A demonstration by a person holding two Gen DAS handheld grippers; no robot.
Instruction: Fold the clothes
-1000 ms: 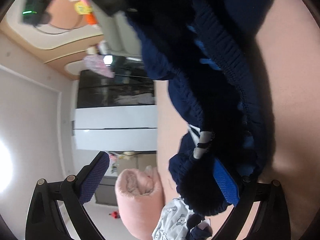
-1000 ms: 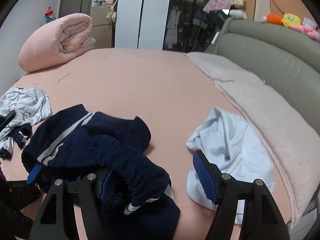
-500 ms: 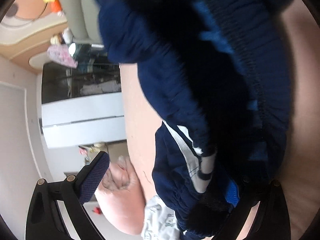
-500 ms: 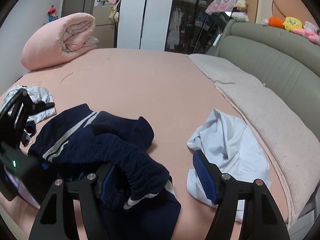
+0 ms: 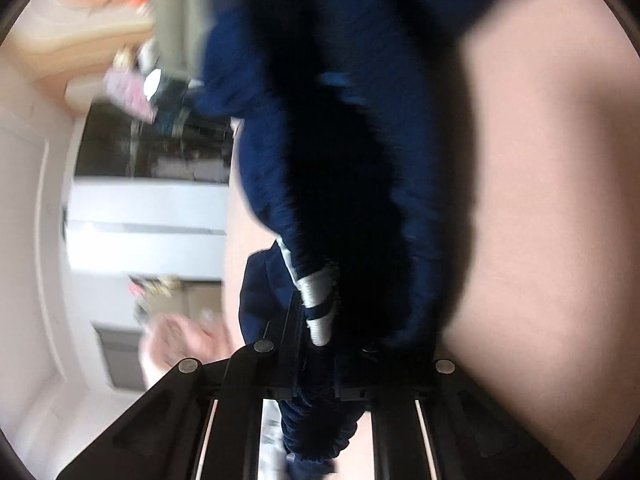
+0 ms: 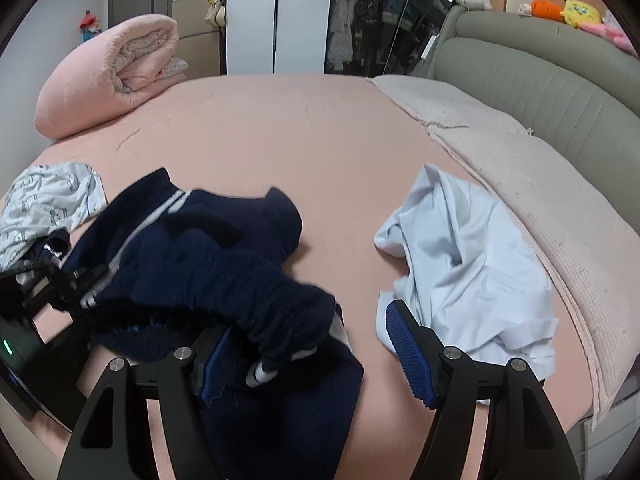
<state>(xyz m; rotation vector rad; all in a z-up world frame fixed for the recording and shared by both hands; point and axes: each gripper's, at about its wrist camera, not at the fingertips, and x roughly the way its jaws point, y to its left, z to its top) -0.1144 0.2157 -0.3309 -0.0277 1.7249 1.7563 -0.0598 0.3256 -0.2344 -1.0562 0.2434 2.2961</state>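
- Left wrist view: the picture is blurred. The left gripper [image 5: 320, 344] has just been closing its jaws, and they now pinch a bunched fold of the navy trousers [image 5: 360, 160] next to the white side stripe [image 5: 316, 300]. The dark cloth fills the middle of the view, with the pink bed sheet [image 5: 560, 200] on one side of it and a white wardrobe [image 5: 148, 216] on the other.
- Right wrist view: the right gripper [image 6: 316, 356] has its jaws spread wide. The crumpled navy trousers [image 6: 208, 256] lie on the bed sheet [image 6: 280, 140], draped over the left-hand finger; the other blue pad [image 6: 408, 352] stands bare, just beside a pale blue shirt [image 6: 472, 256].
- At the left edge the left gripper [image 6: 86, 298] grips the trousers' far end, near a printed white garment [image 6: 44, 200]. A rolled pink quilt [image 6: 108, 76] lies at the back corner.
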